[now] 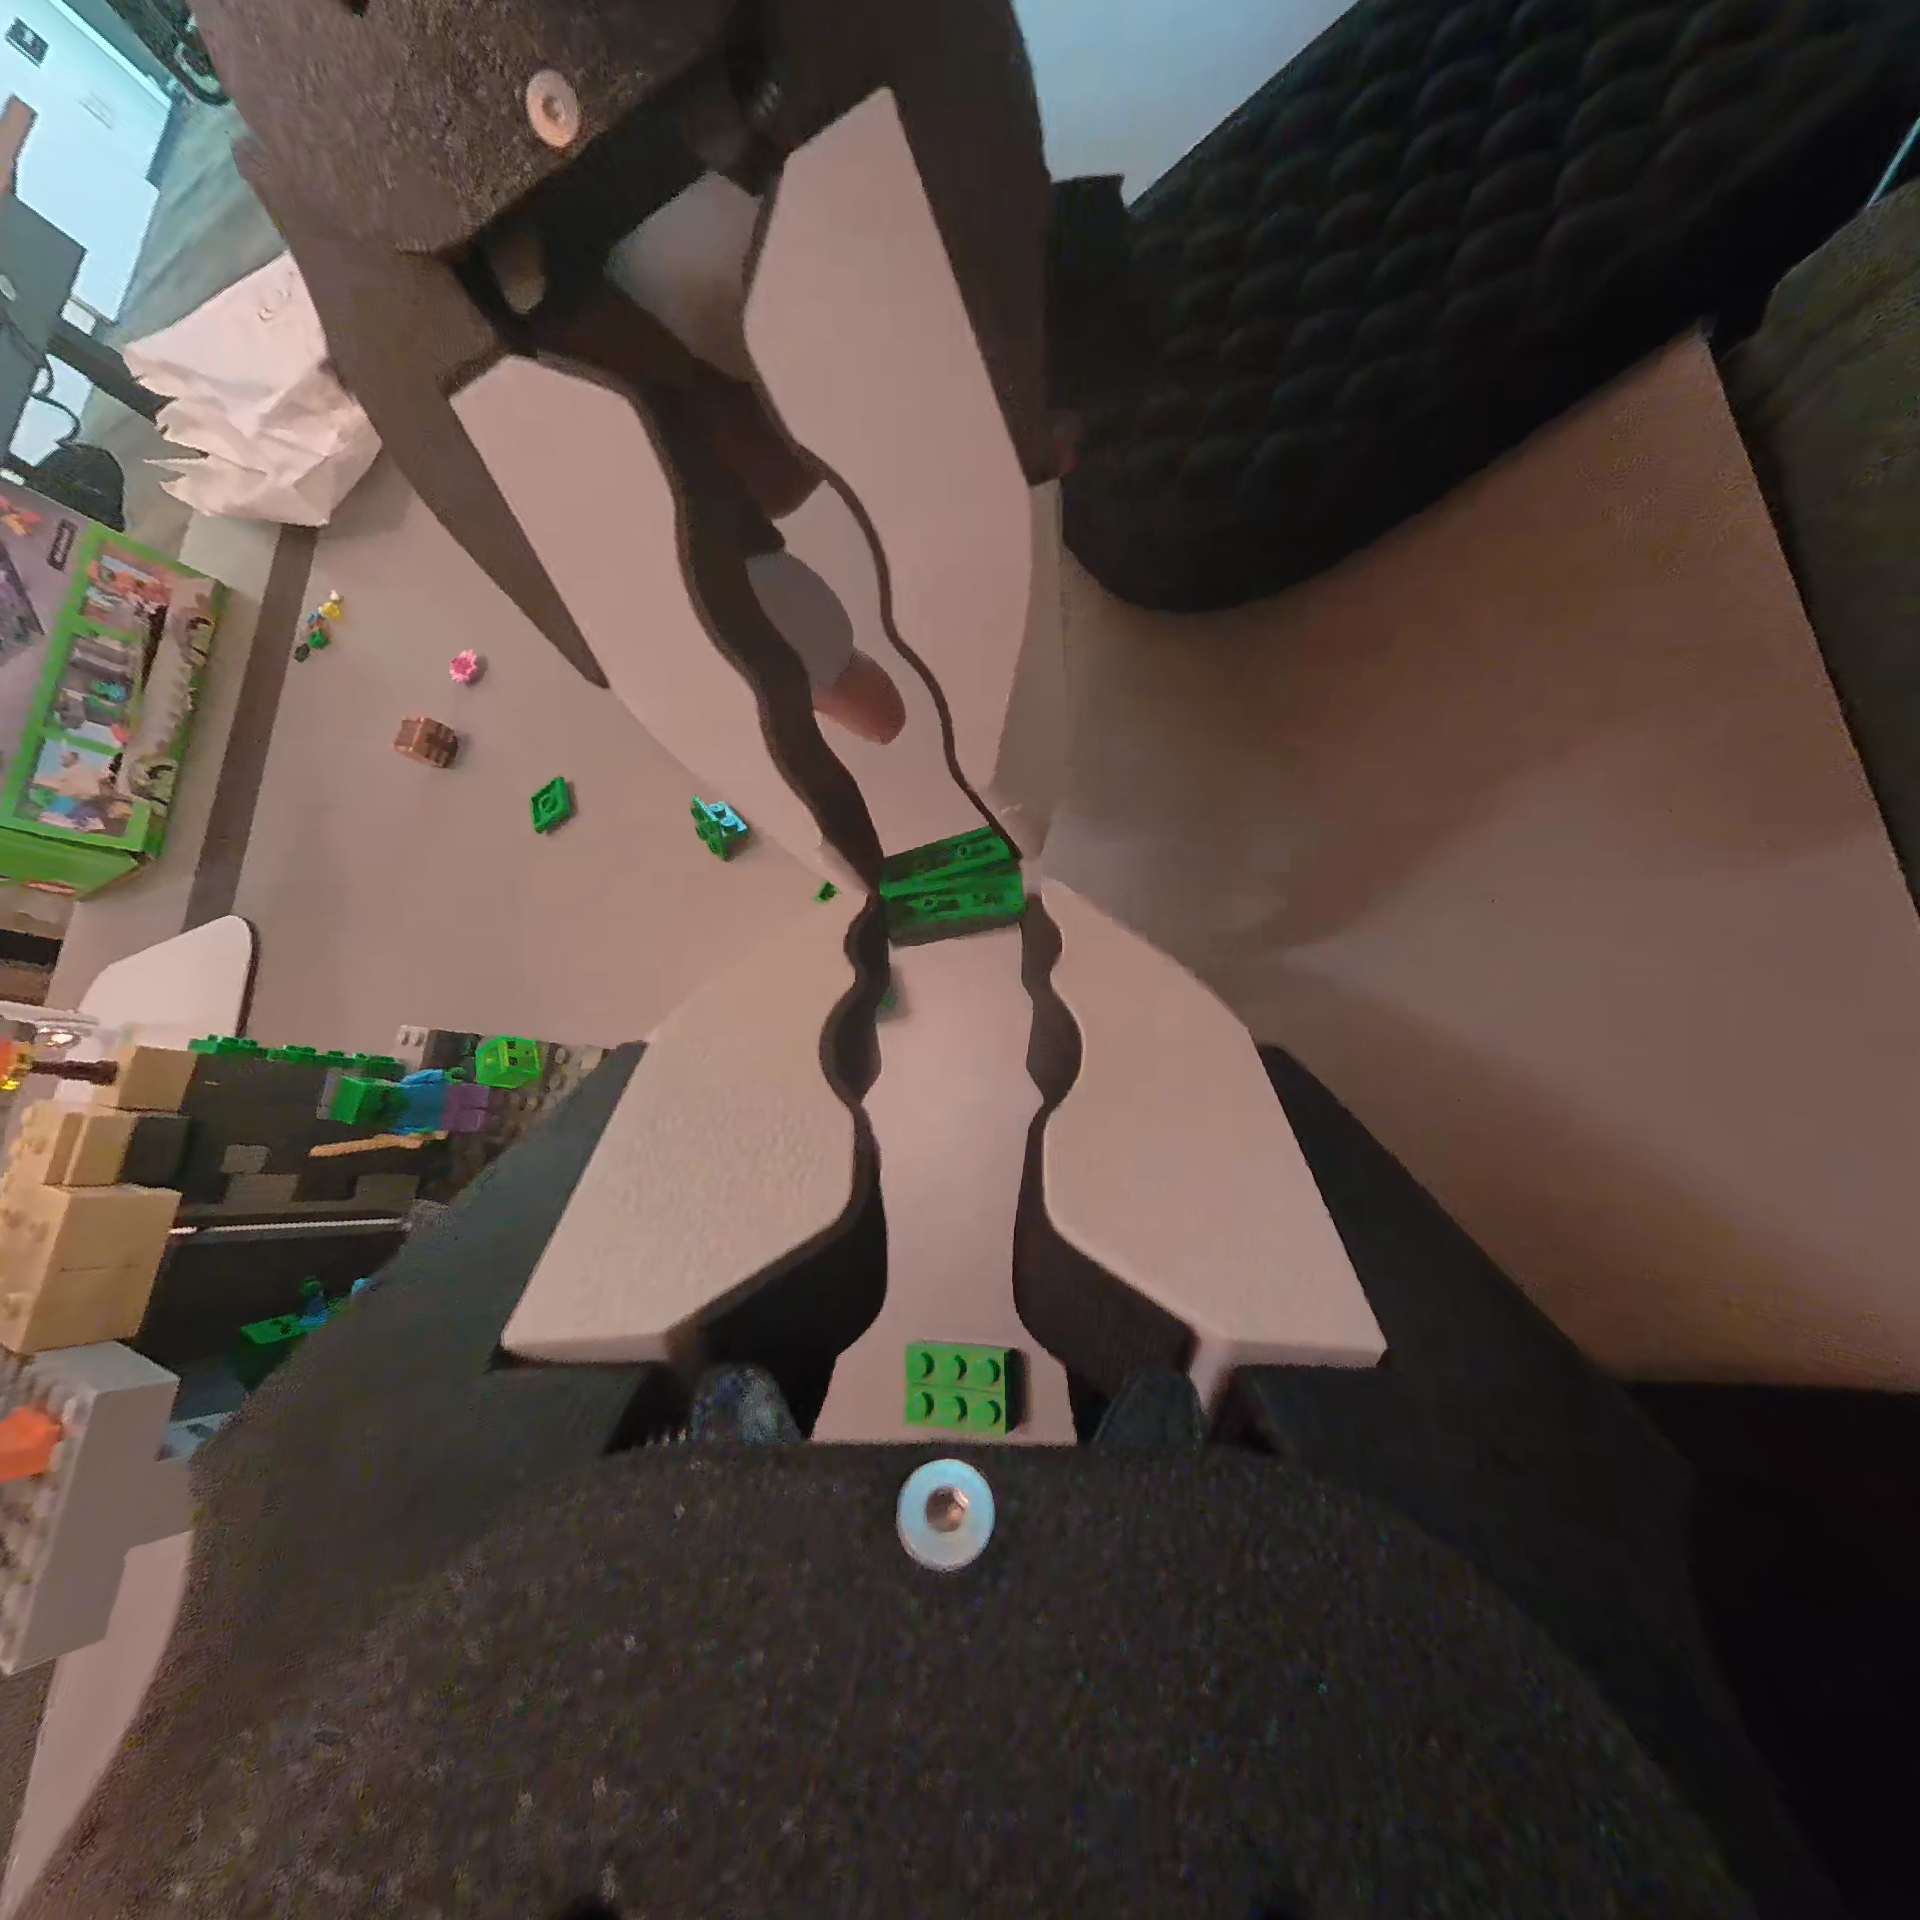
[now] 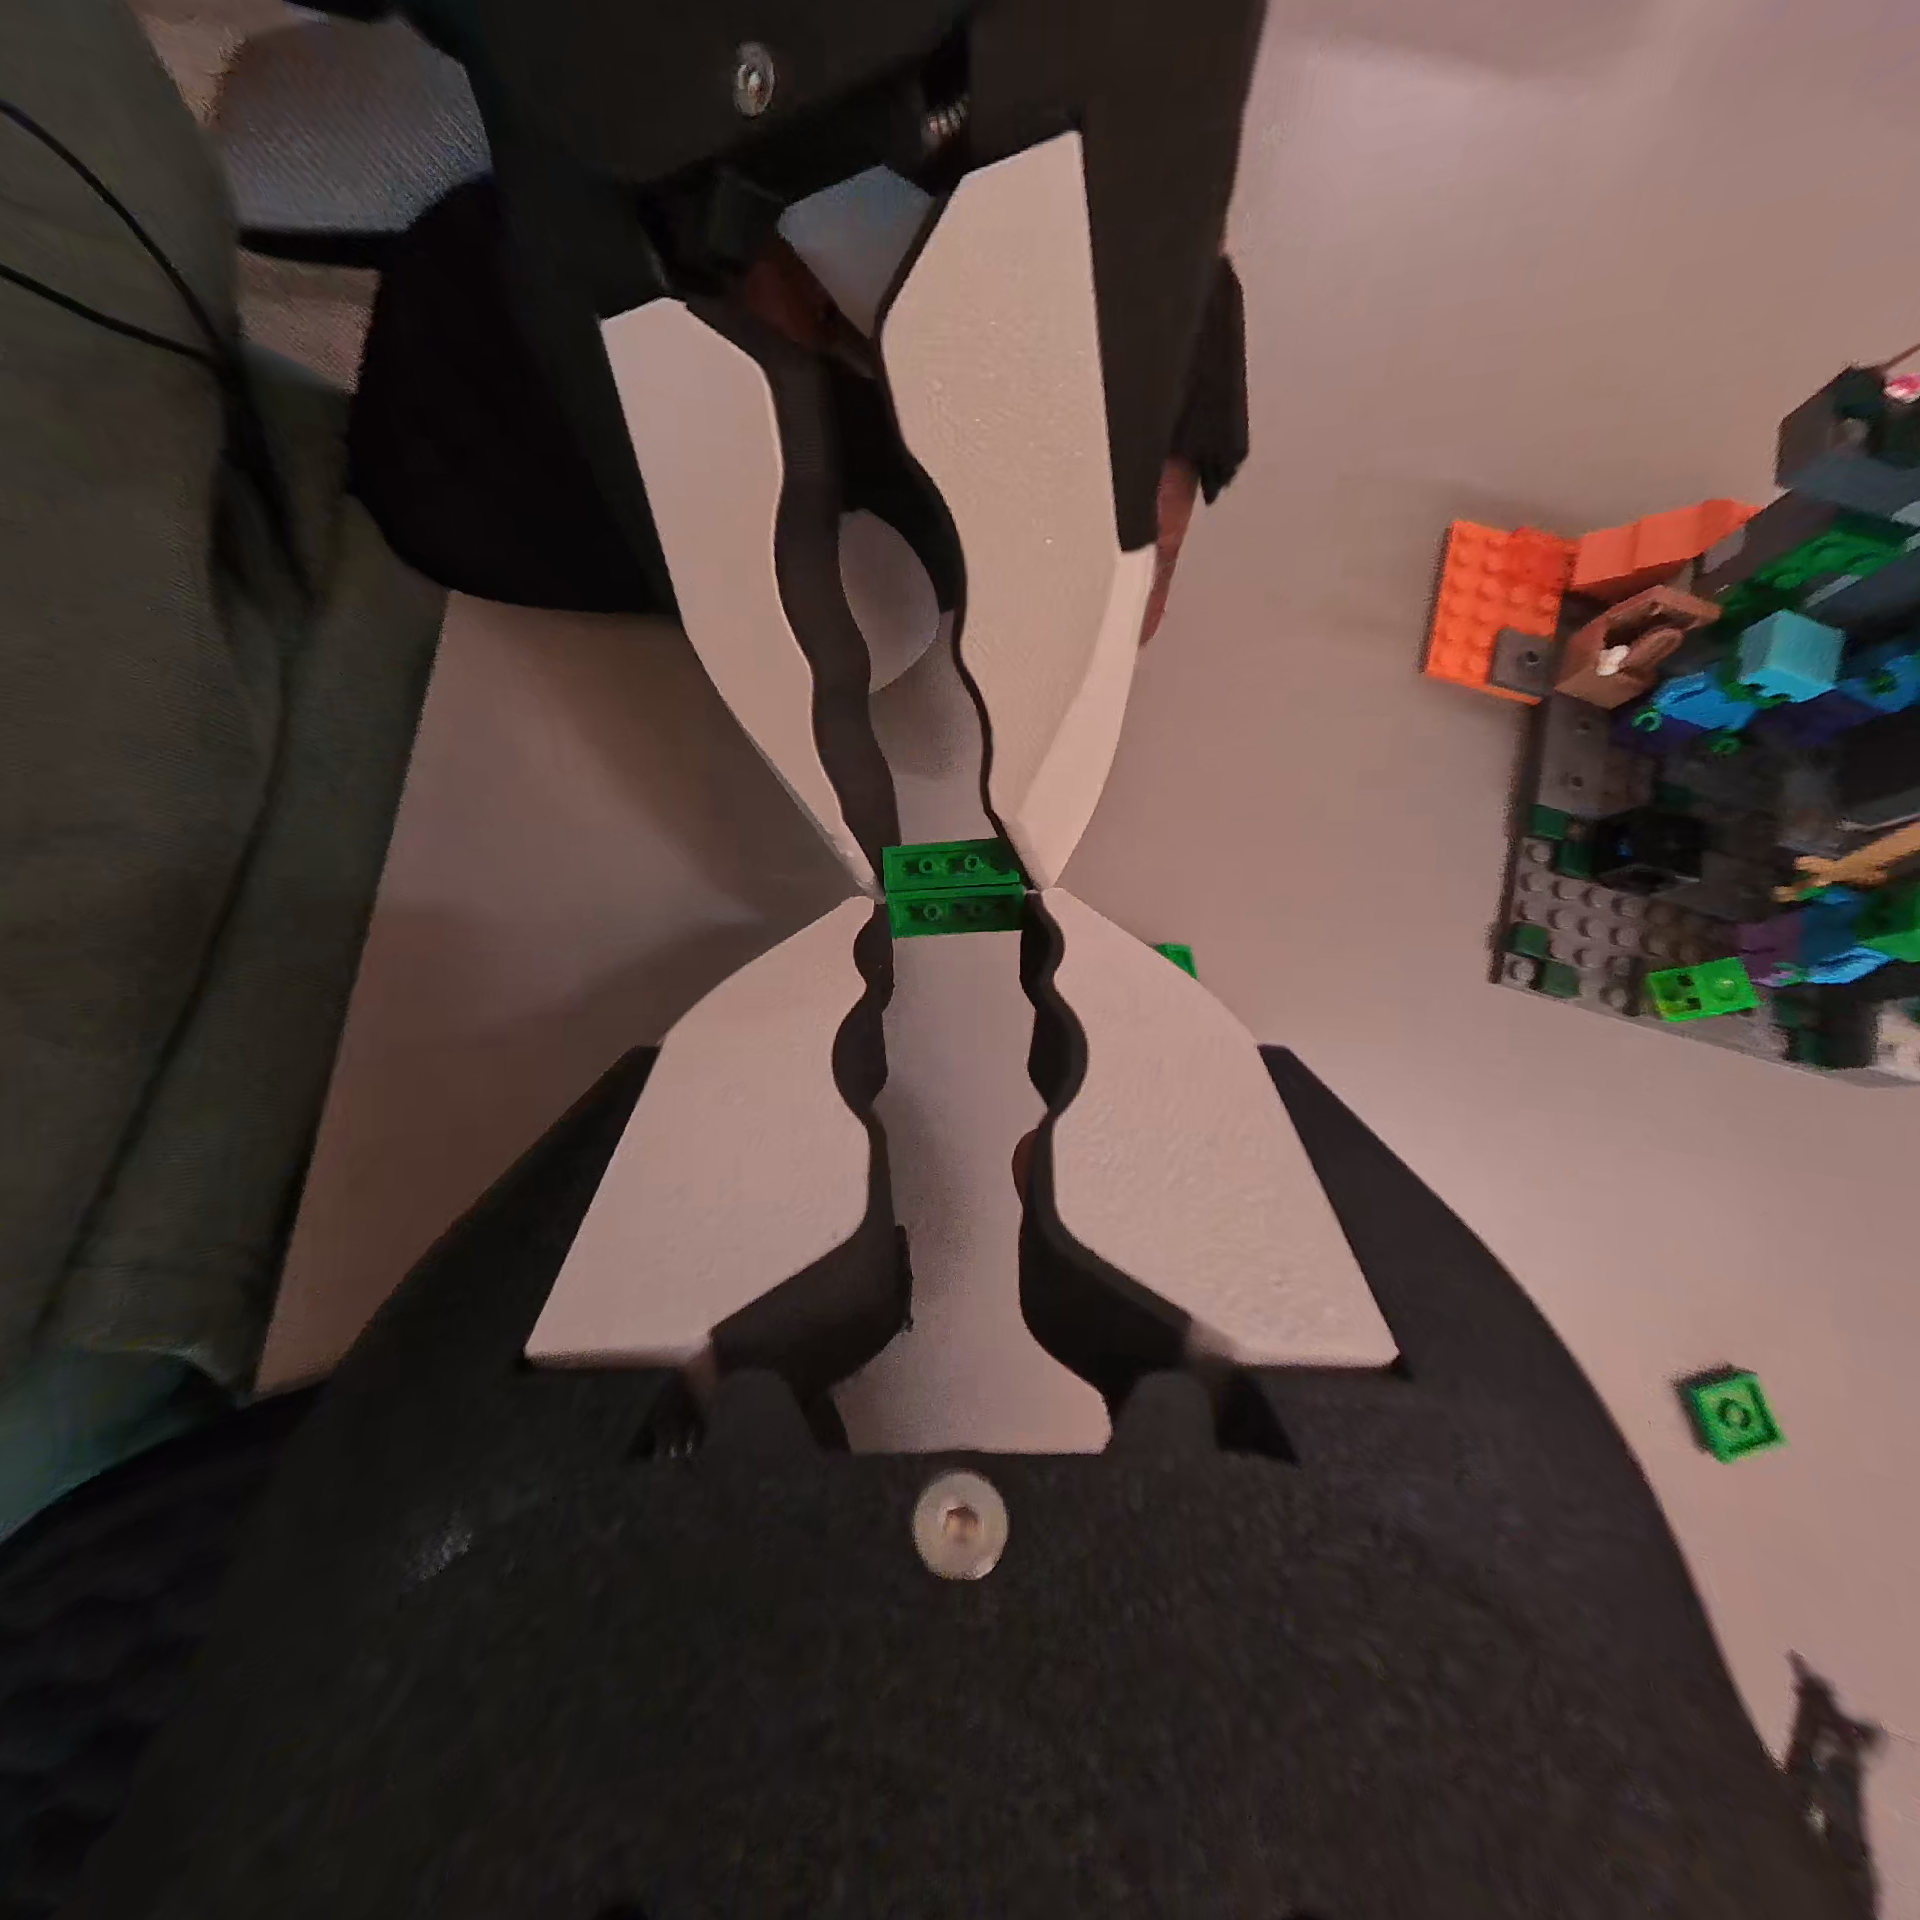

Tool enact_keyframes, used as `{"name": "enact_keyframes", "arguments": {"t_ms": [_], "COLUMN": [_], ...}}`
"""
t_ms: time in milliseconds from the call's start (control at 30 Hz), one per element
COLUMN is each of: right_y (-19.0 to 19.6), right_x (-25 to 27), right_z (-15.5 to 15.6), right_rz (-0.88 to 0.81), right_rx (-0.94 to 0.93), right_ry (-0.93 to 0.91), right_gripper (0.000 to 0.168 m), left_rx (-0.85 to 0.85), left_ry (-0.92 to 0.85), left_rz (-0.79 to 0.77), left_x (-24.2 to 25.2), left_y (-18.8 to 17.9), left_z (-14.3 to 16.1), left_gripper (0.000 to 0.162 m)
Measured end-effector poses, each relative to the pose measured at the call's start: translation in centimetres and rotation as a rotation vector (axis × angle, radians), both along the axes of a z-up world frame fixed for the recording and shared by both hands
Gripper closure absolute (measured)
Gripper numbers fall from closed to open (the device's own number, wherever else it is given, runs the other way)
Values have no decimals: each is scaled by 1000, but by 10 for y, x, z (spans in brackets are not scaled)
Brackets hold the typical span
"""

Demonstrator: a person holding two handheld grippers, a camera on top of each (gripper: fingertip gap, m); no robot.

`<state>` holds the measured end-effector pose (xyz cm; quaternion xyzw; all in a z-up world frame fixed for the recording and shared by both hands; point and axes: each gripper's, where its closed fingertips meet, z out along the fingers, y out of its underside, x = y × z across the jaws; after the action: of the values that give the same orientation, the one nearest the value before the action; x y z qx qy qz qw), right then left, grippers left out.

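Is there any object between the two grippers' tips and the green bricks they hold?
Nothing visible. The left gripper and right gripper meet tip to tip, each clamped directly on one of the two stacked green bricks. Loose pieces lie aside on the table.

My left gripper [image 1: 951, 925] and right gripper [image 2: 956, 914]: white fingers, black wavy inner pads, speckled black bodies. 2 bright green bricks [image 2: 951, 888] pinched between the tips. 1 more green brick [image 1: 961, 1387] on the off-white table [image 1: 1455, 831]. Brick build [image 2: 1714, 790]: grey baseplate, orange, blue, teal, green. Green-edged box [image 1: 94, 717].
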<state>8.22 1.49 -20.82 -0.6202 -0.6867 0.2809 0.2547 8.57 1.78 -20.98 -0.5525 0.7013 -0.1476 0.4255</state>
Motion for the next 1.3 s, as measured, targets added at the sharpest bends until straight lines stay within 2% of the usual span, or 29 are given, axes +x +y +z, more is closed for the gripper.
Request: {"name": "enact_keyframes", "arguments": {"t_ms": [67, 200, 333, 467, 533, 700, 833, 900, 1067, 1300], "right_y": [0, -2, -2, 12, 28, 80, 102, 107, 104, 89], "right_x": [1, 2, 6, 16, 27, 75, 98, 98, 92, 85], "right_z": [2, 6, 22, 37, 27, -13, -26, -26, -23, -8], "right_rz": [-5, -5, -26, -115, -201, -406, -460, -471, -452, -432], "right_rx": [-88, -208, -430, -572, -477, -95, 112, 173, 255, 246], "right_ry": [25, 75, 200, 361, 342, 98, -34, -50, -42, 31], "right_gripper": [144, 144, 144, 144, 144, 144, 143, 131, 116, 113], "left_rx": [66, 65, 67, -19, -64, -161, -186, -179, -183, -182], "left_ry": [20, 7, -34, -120, -152, -237, -263, -262, -268, -272], "left_rz": [4, -1, -5, 33, 71, 183, 219, 227, 233, 225], "left_x": [0, 1, 1, -1, -4, -11, -13, -14, -14, -11], "left_y": [2, 1, 1, 4, 10, 30, 39, 40, 41, 39], "left_z": [-2, -1, 7, 13, 13, 10, 7, 6, 4, 4], "left_gripper": [137, 137, 137, 137, 137, 137, 137, 137, 137, 137]}}
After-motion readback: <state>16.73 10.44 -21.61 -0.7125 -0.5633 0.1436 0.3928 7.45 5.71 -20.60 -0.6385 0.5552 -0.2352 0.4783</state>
